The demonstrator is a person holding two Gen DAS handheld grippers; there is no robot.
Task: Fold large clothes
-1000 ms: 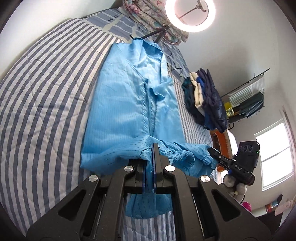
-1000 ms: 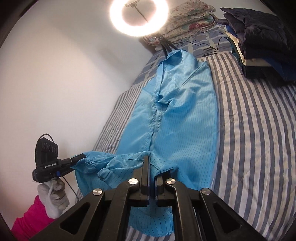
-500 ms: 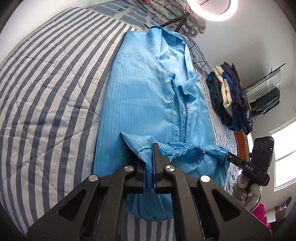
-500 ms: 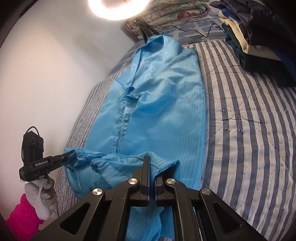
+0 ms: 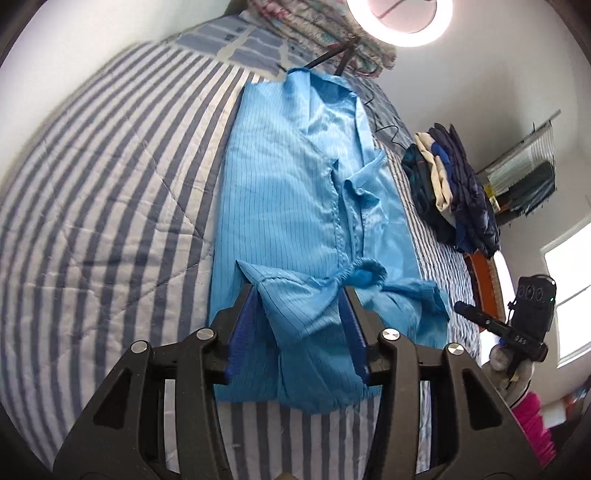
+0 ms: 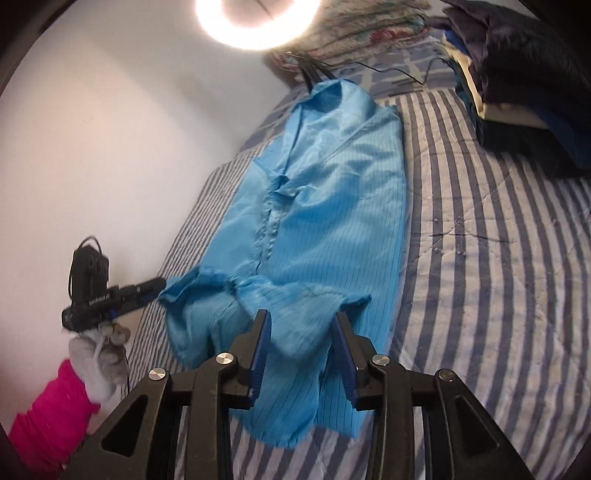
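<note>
Blue coat (image 5: 295, 192), a long pinstriped garment with a fastened front, lies lengthwise down the middle of the striped bed (image 5: 110, 206), its collar toward the ring light (image 5: 402, 18) at the head and its hem doubled back toward that light in a loose band. Both tools are at that turned-up band, one at each end, apparently so the fold comes down square across the garment's width. The left tool (image 5: 297, 314) has its blue-padded jaws opening at a middling spread; cloth sits between them but the pads no longer press on it. The right tool (image 6: 301, 343) is the same, jaws opening around the band's corner on the side nearer the dark stack of clothes (image 6: 517, 81), which is piled well clear on the bed's edge away from the white wall (image 6: 110, 129). In the right wrist view the left tool shows as a black shape touching the band's other end, held by a gloved hand (image 6: 94, 354) in a pink sleeve (image 6: 48, 424). By appearances, the first lengthwise fold is being released onto the coat, with more folds likely needed.
</note>
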